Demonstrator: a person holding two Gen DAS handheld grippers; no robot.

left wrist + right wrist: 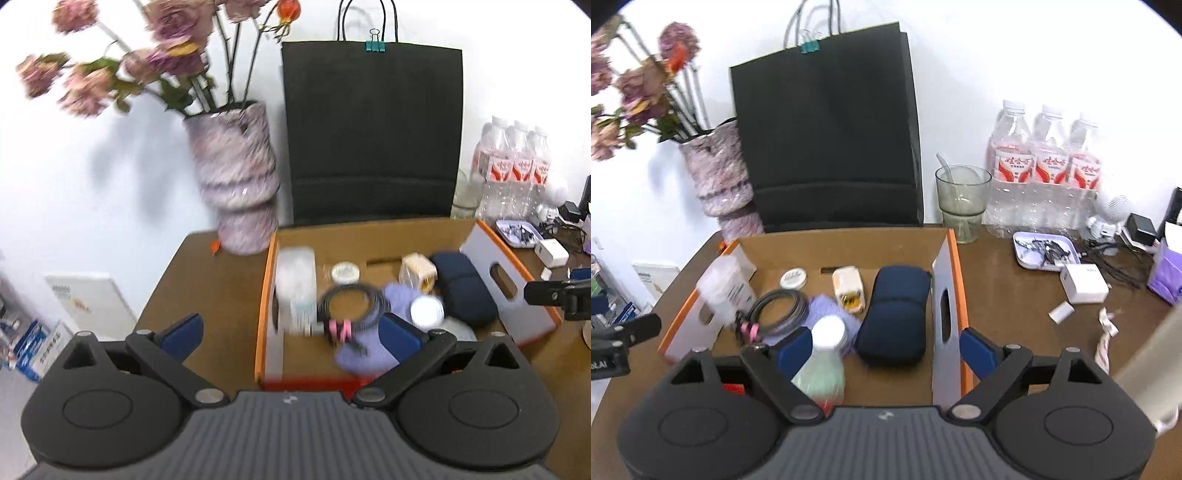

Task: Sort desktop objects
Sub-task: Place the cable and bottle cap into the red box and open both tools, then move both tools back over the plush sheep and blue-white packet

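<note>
My left gripper (291, 328) stands as wide as it goes, nothing between the blue pads (184, 330). My right gripper (886, 345) is spread wide too and grips nothing — the white-capped bottle (827, 354) merely lies just inside its left pad, and the box's right wall (945, 317) rises just inside the other.

Nearest in the right wrist view, at 12 o'clock, is the cardboard box (846, 240) with the sorted things: the bottle at 11, the dark blue pouch (895, 314) dead ahead, the coiled black cable (779, 308) with its pink clip at 10, the round tin (793, 277) and the small cream carton (849, 286) behind them.

Further off at 2 o'clock, loose on the brown desk (1004, 295), lie what I judge still needs sorting: a small white block (1061, 312), a white charger cube (1084, 282) and a crumpled wrapper (1106, 332).

To do the next pick well I should lift clear of the box wall first, swing toward 2 o'clock, and come down straddling one item only — the wide jaws could easily catch the neighbour.

Far back stand the black bag (827, 129), glass (962, 195) and water bottles (1045, 166).
</note>
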